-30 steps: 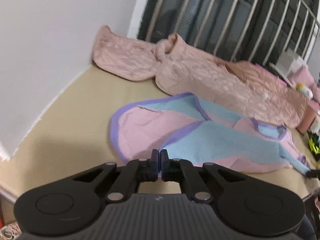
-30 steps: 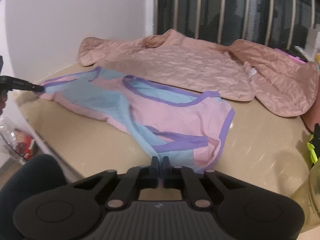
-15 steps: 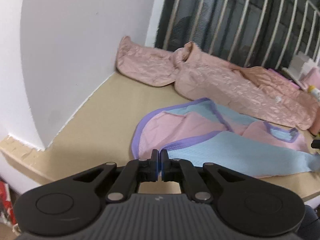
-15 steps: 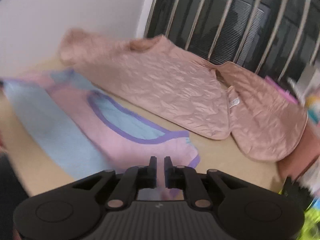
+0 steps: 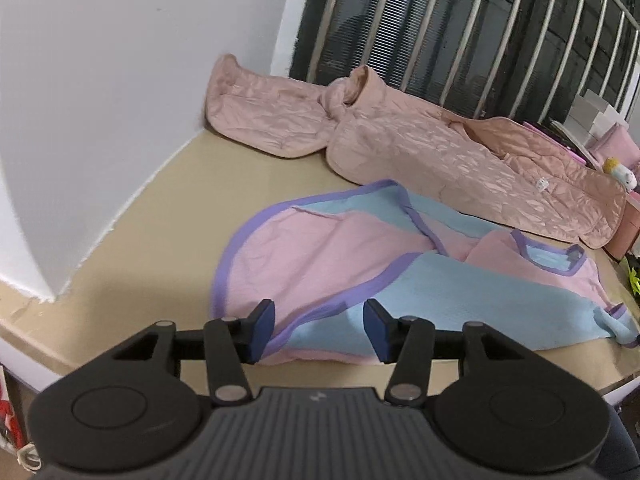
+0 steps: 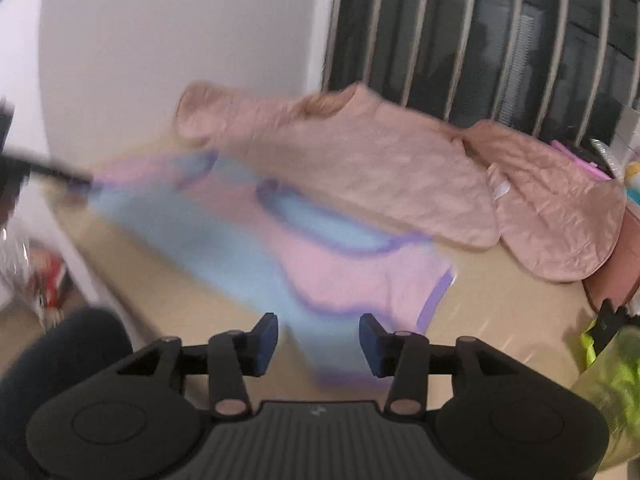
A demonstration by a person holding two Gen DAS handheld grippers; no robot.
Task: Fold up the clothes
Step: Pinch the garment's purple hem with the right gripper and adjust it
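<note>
A pink and light-blue garment [image 5: 320,248] with purple trim lies spread on the beige surface [image 5: 160,220]. In the left wrist view my left gripper [image 5: 319,330] hovers over its near edge. The jaws are opening and the blue pads [image 5: 262,330] stand clear of the cloth. The right wrist view is motion-blurred. There my right gripper [image 6: 318,344] is above the near corner of the garment [image 6: 340,280], its jaws also opening and its pads off the fabric. A dark blur at that view's left edge is the left gripper [image 6: 52,170], by the garment's far corner.
A pink quilted jacket [image 5: 420,148] lies behind the garment, along a metal railing [image 5: 480,40]. A white wall [image 5: 120,80] bounds the left side. Pink boxes and a small toy [image 5: 620,168] sit far right. A yellow-green object [image 6: 612,368] and a person's dark knee [image 6: 60,352] flank the right gripper.
Both grippers were shut a second ago and now stand with jaws apart. The right wrist view swung across the garment and is blurred. The garment lies on the surface.
</note>
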